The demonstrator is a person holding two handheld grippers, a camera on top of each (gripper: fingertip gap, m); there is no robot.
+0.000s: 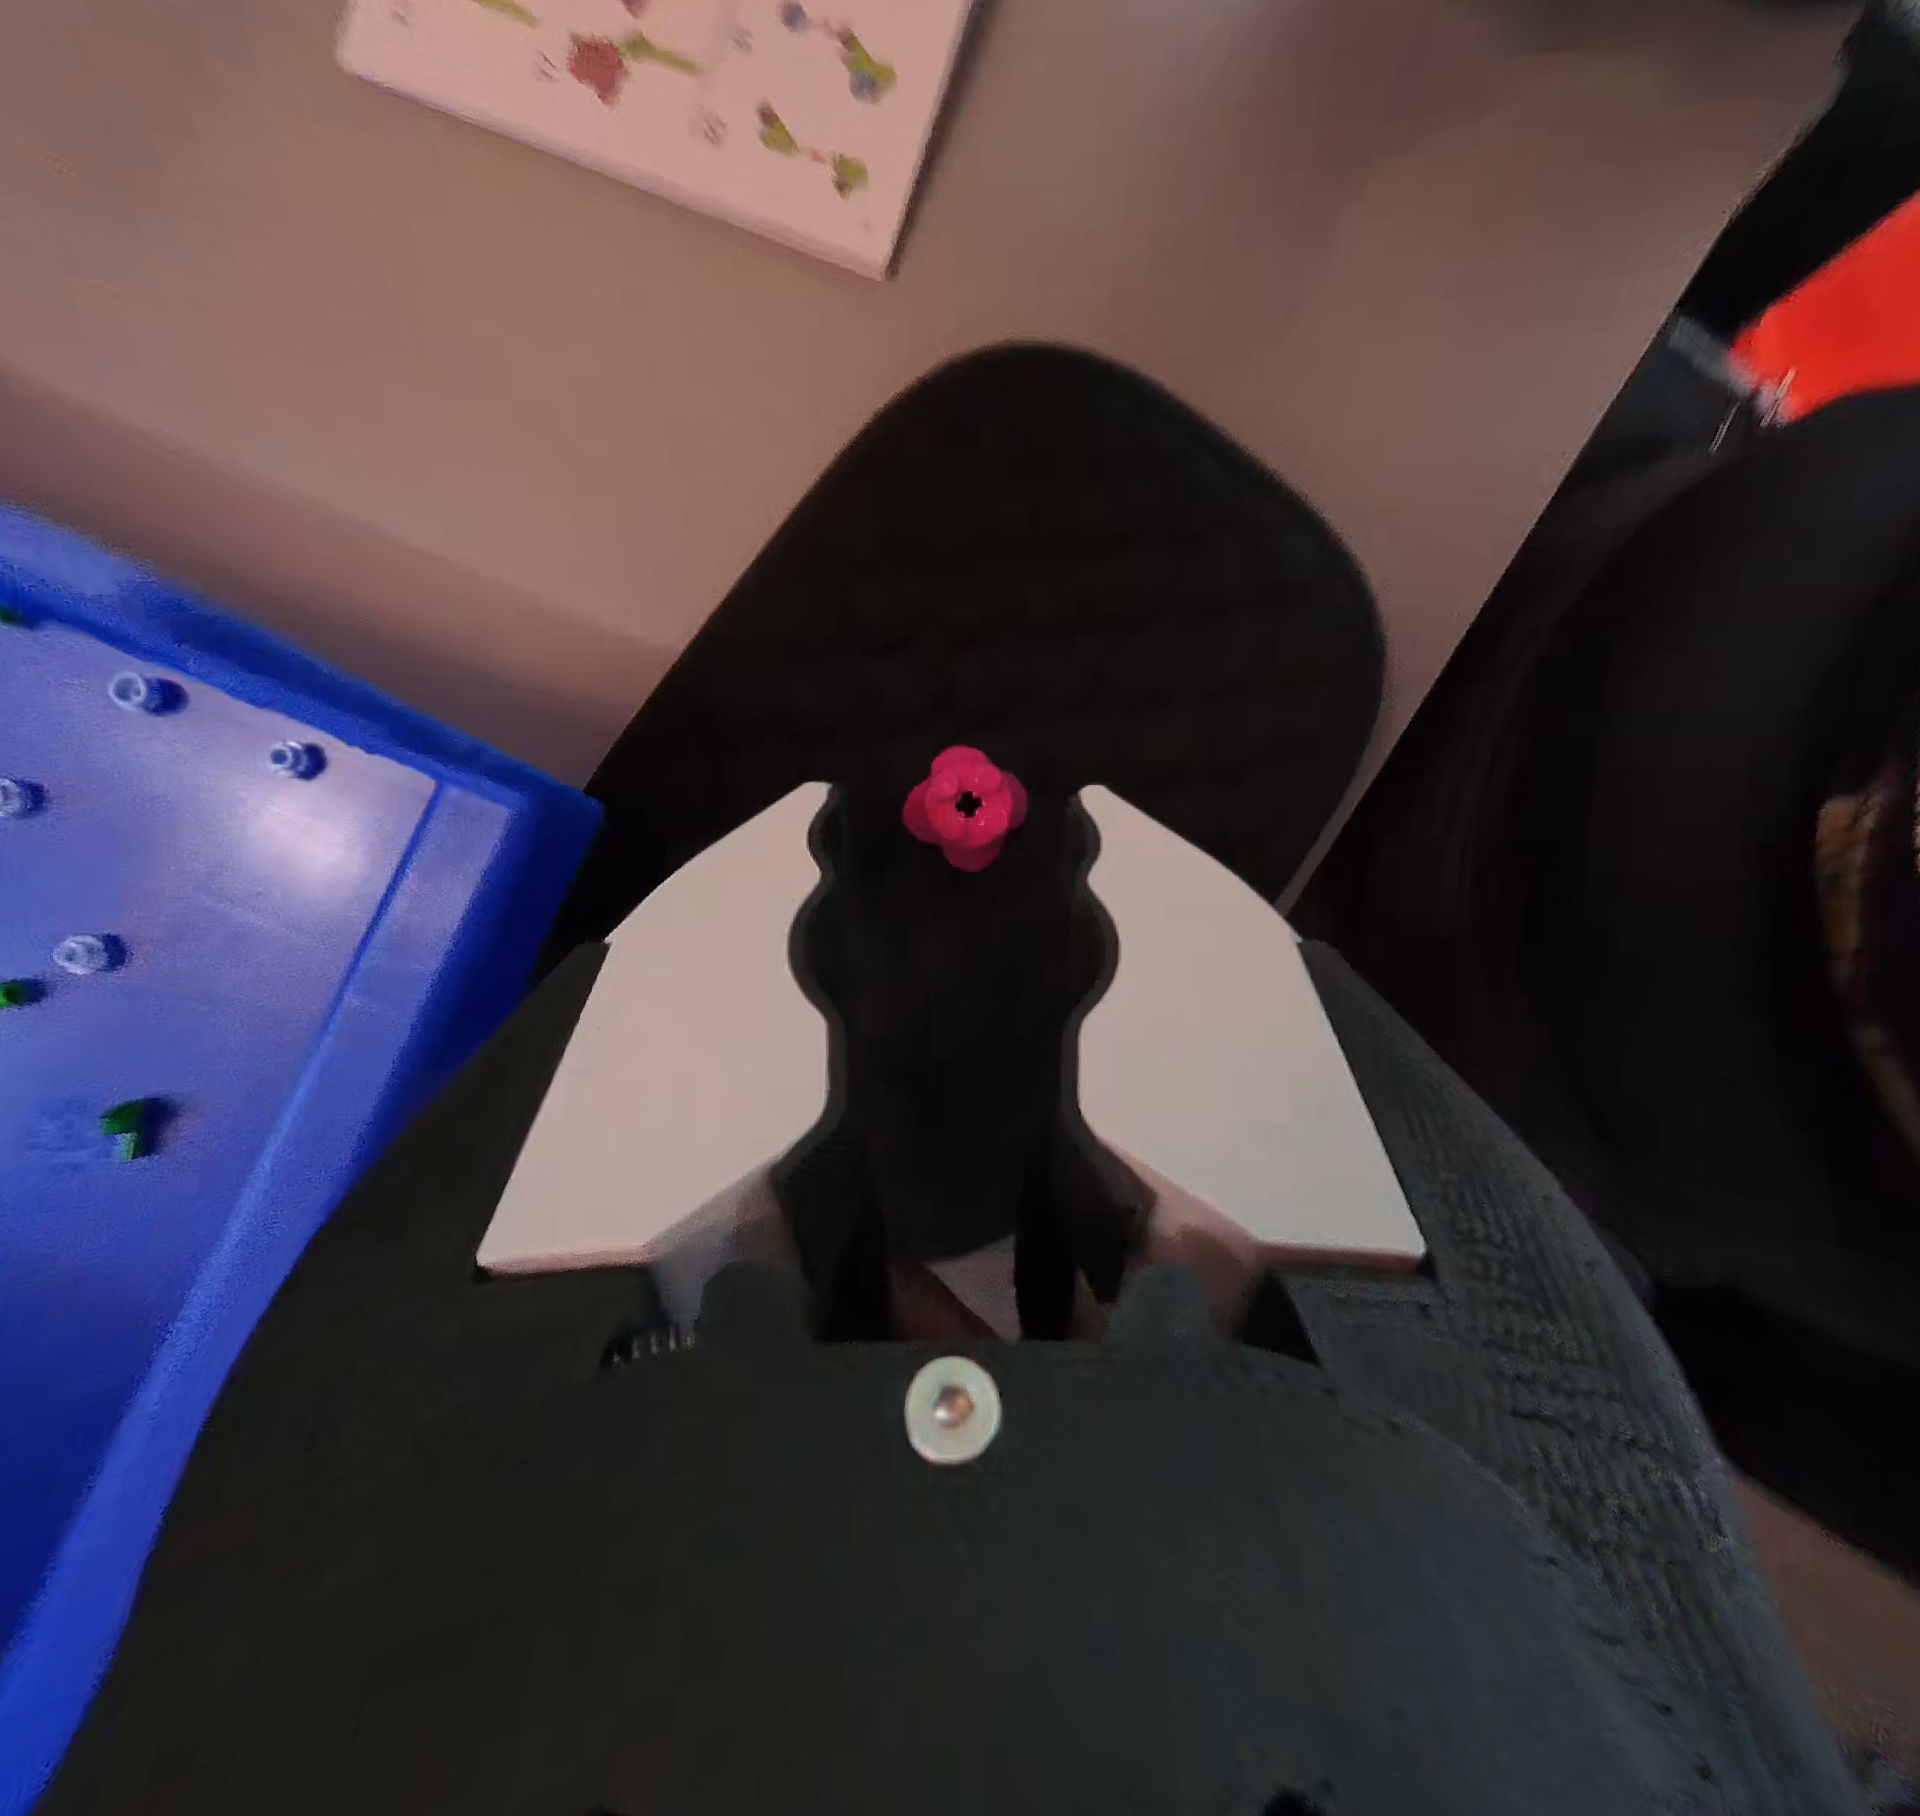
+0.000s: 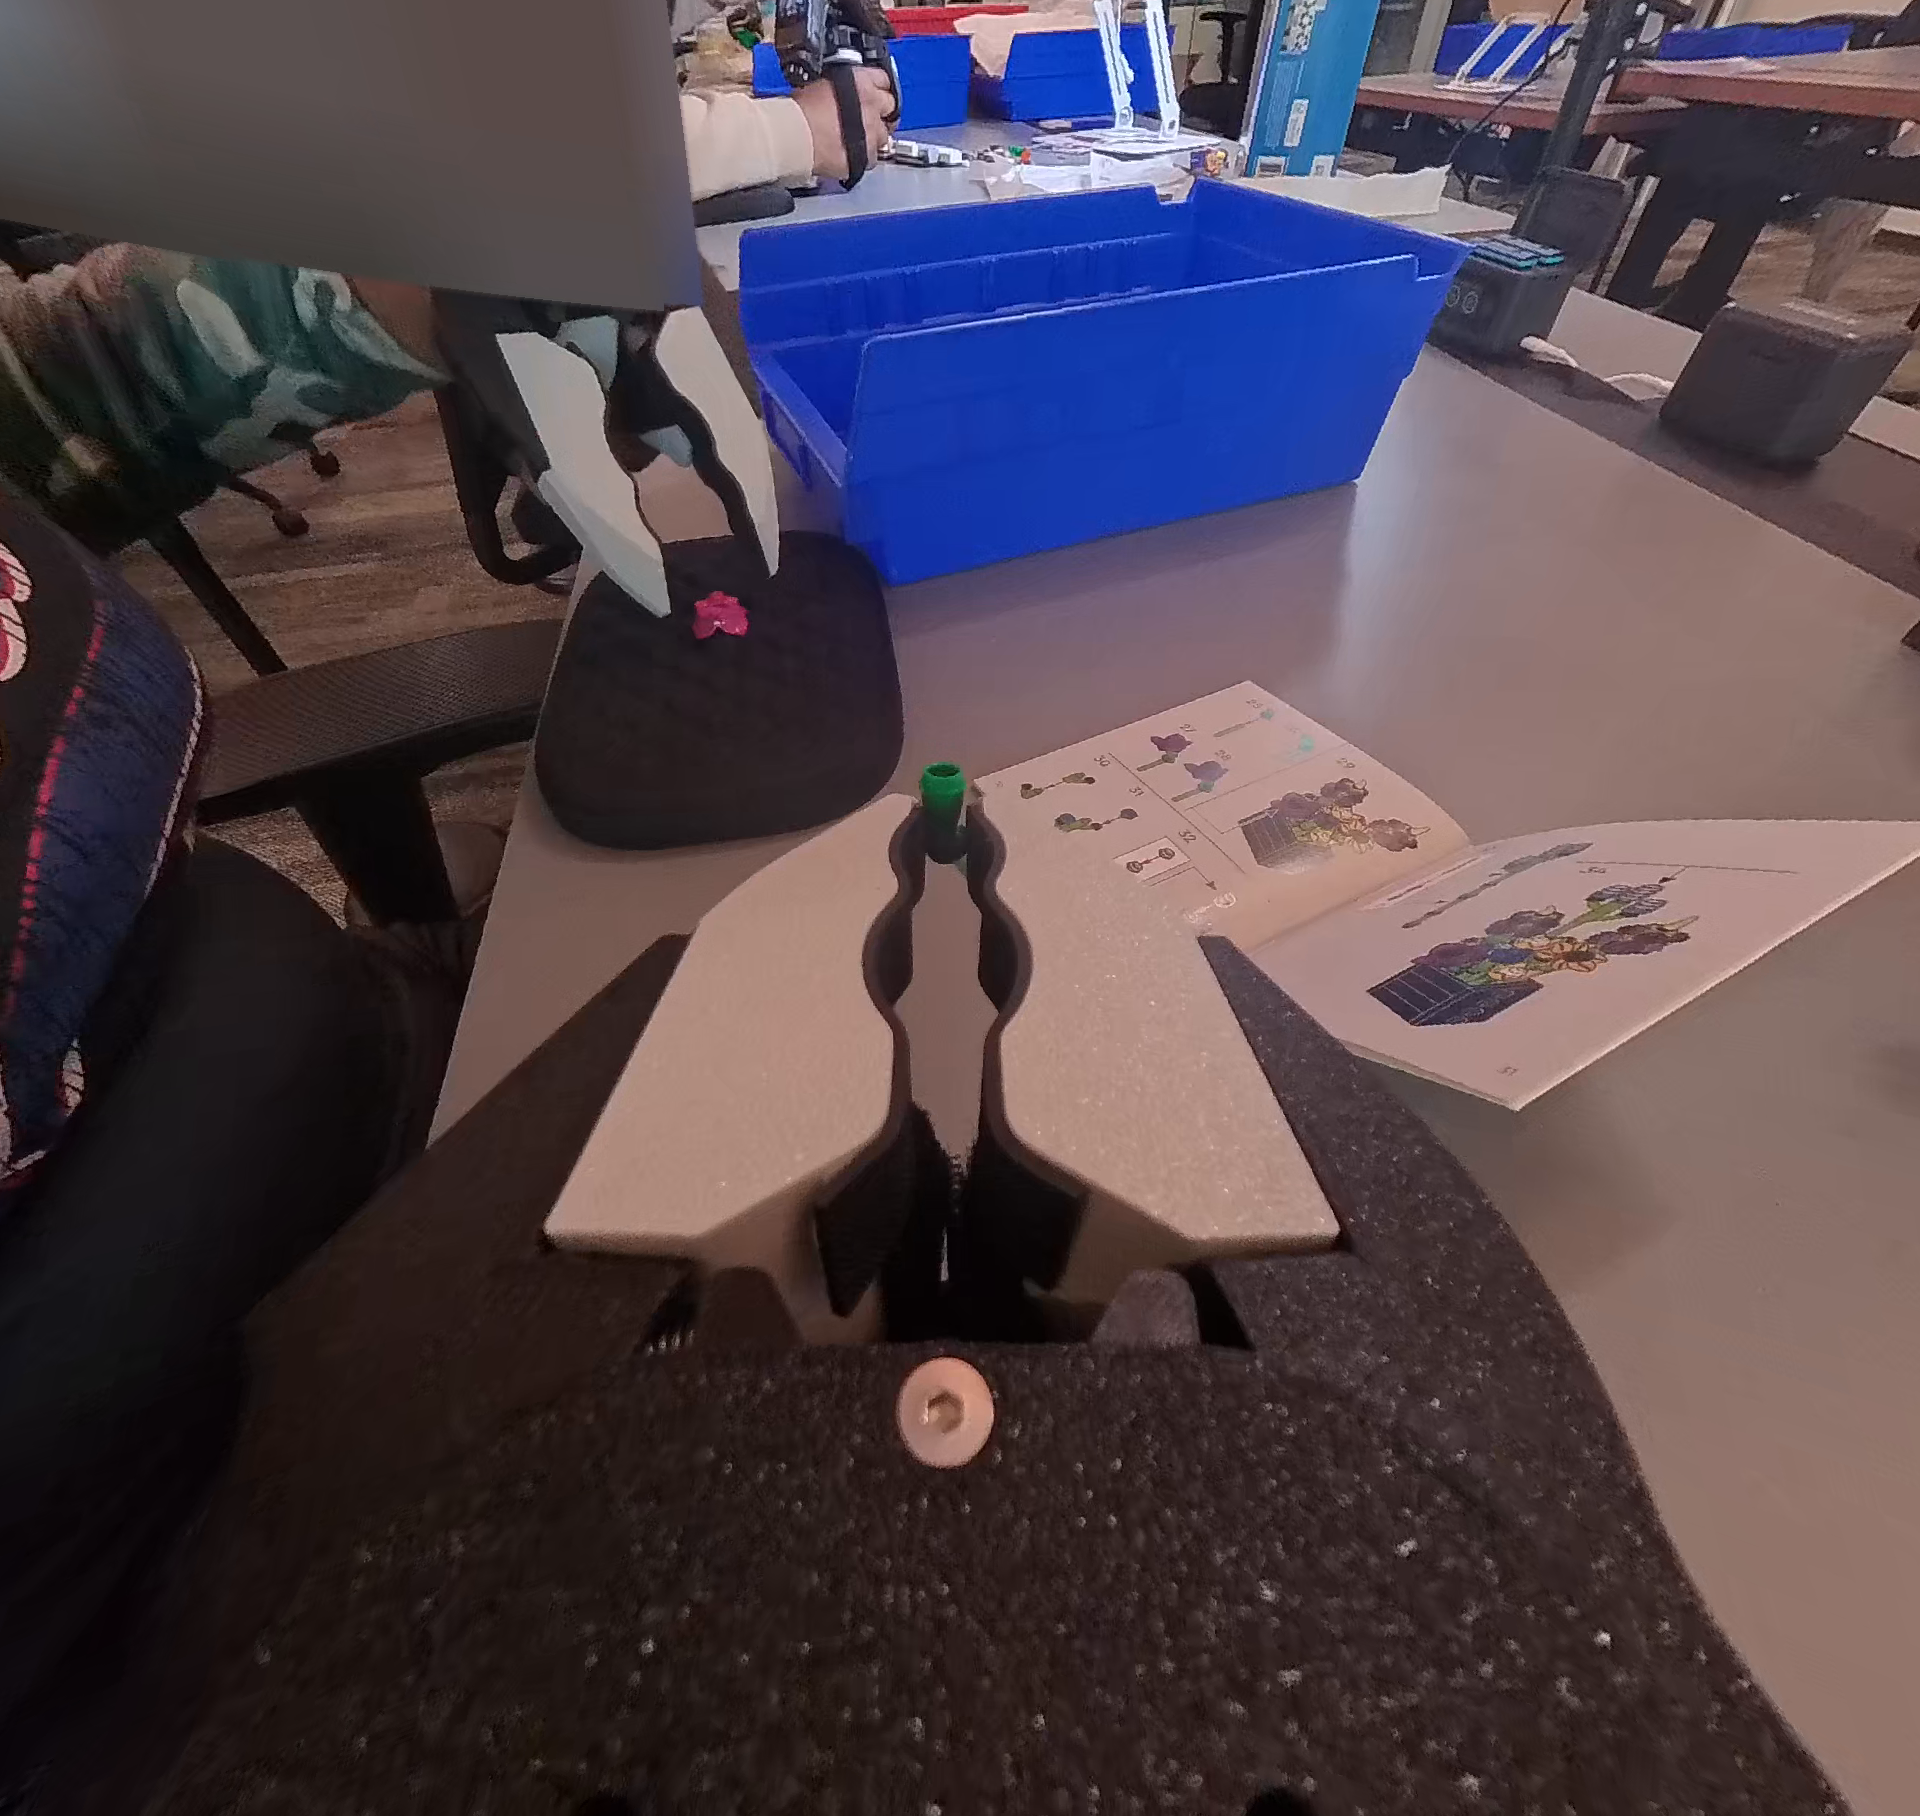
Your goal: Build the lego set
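A magenta flower piece (image 1: pixel 966 808) lies on a black cushioned pad (image 1: pixel 1039 540) at the table's left edge. My left gripper (image 1: pixel 954 800) is open, pointing down at the pad with one fingertip on each side of the flower. In the right wrist view the left gripper (image 2: pixel 712 582) hovers just above the flower (image 2: pixel 719 615) on the pad (image 2: pixel 727 727). My right gripper (image 2: pixel 943 831) is shut on a small green peg (image 2: pixel 941 792), held upright at the fingertips above the table. The open instruction booklet (image 2: pixel 1351 883) lies to its right and shows blurred in the left wrist view (image 1: pixel 675 52).
A blue bin (image 2: pixel 1091 436) stands behind the pad; its rim (image 1: pixel 488 831) shows in the left wrist view, with small clear and green pieces inside. A chair armrest (image 2: pixel 364 706) lies left of the table. A dark box (image 2: pixel 1787 384) sits far right. A person works at a table behind. One gripper's finger ends stand about 20 centimeters off the other's.
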